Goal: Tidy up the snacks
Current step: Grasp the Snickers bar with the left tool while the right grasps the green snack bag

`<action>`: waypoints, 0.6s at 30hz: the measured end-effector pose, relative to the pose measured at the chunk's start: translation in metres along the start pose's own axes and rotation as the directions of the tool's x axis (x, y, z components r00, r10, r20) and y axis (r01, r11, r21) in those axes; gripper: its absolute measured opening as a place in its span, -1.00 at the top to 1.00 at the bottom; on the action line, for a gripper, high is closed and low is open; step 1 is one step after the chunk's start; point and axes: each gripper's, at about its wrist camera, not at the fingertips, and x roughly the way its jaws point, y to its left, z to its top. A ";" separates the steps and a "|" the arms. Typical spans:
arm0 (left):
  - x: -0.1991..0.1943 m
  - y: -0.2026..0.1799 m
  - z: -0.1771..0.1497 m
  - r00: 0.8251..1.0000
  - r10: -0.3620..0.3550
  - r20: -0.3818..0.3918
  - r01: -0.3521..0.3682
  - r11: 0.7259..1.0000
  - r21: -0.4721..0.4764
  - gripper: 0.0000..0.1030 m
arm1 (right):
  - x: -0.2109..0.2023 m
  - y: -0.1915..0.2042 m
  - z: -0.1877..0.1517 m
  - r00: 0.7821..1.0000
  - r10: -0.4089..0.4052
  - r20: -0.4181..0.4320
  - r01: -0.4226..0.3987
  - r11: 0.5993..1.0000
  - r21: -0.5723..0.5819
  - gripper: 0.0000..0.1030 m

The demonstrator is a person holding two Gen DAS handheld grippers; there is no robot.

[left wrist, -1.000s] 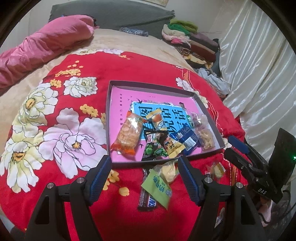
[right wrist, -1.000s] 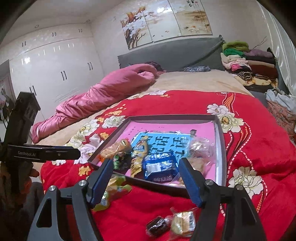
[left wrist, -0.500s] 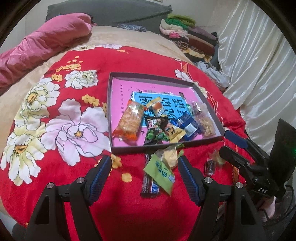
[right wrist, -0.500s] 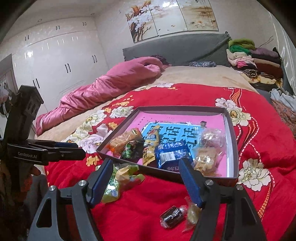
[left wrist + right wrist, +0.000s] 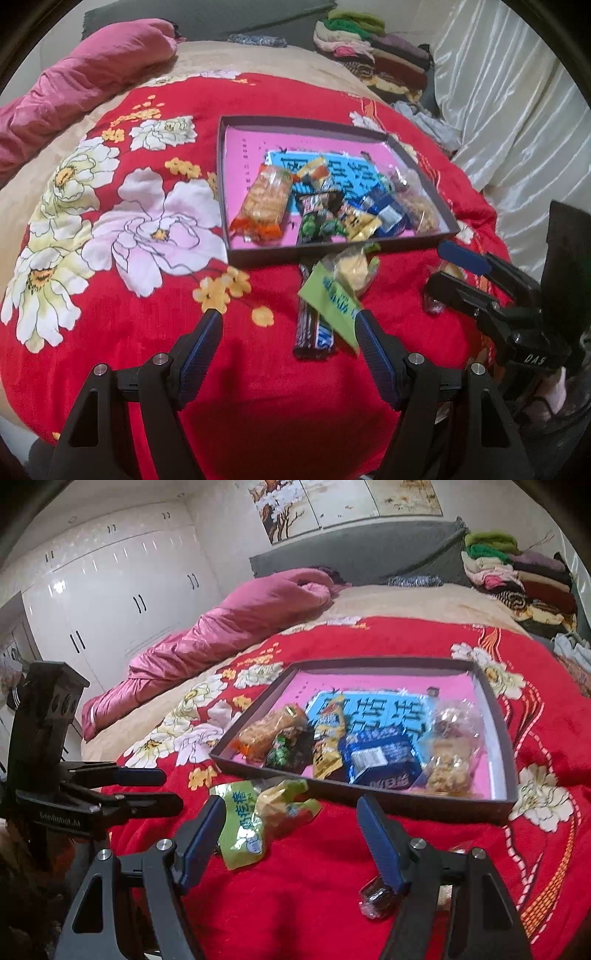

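Observation:
A dark shallow box [image 5: 258,256] [image 5: 391,803] with a pink floor lies on the red flowered blanket and holds several snack packs. In front of it lie a green snack bag [image 5: 334,295] [image 5: 245,821] and, under it, a dark chocolate bar [image 5: 312,332]. A small dark wrapped candy [image 5: 376,899] [image 5: 432,304] lies further right. My left gripper [image 5: 288,328] hangs open just short of the bar and bag. My right gripper [image 5: 291,814] is open too, the green bag by its left finger, the dark candy partly behind its right finger. Neither holds anything.
A pink quilt [image 5: 236,627] lies along the bed's far left. Folded clothes [image 5: 373,48] are stacked at the back right by a white curtain [image 5: 517,122]. White wardrobes [image 5: 110,590] stand left. The red blanket [image 5: 155,332] drops off at the near edge.
Both grippers have come down and tipped further downward, so the box and loose snacks sit higher in each view. The loose candy now shows by the right gripper's finger. Jaws unchanged.

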 end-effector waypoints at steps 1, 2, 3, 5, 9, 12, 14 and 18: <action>0.001 0.000 -0.002 1.000 -0.003 -0.005 0.003 1.000 0.004 -0.47 | 0.002 0.000 -0.001 1.000 0.002 -0.006 -0.002 1.000 0.003 -0.42; 0.003 -0.001 -0.003 1.000 -0.004 -0.010 0.004 1.000 0.008 -0.47 | 0.004 0.000 -0.001 1.000 0.004 -0.013 -0.004 1.000 0.007 -0.42; 0.005 -0.001 -0.005 1.000 0.001 -0.018 -0.001 1.000 0.016 -0.47 | 0.006 0.000 -0.002 1.000 0.005 -0.020 -0.005 1.000 0.010 -0.42; 0.009 -0.004 -0.009 0.999 0.000 -0.034 0.001 1.000 0.030 -0.47 | 0.011 0.001 -0.003 0.999 0.001 -0.033 0.000 1.000 0.010 -0.42; 0.016 -0.008 -0.014 0.998 -0.007 -0.056 0.010 0.999 0.046 -0.47 | 0.019 0.001 -0.005 0.998 0.002 -0.059 -0.002 1.000 0.011 -0.42; 0.021 -0.009 -0.016 0.998 -0.005 -0.070 0.009 0.998 0.056 -0.46 | 0.026 0.003 -0.007 0.997 0.006 -0.077 -0.005 1.000 0.009 -0.42; 0.023 -0.009 -0.018 0.997 -0.014 -0.075 0.018 0.998 0.057 -0.46 | 0.030 0.003 -0.007 0.996 0.013 -0.089 -0.012 1.000 0.012 -0.42; 0.026 -0.013 -0.021 0.996 -0.026 -0.085 0.032 0.996 0.079 -0.47 | 0.036 0.003 -0.008 0.995 0.018 -0.103 -0.016 1.000 0.019 -0.42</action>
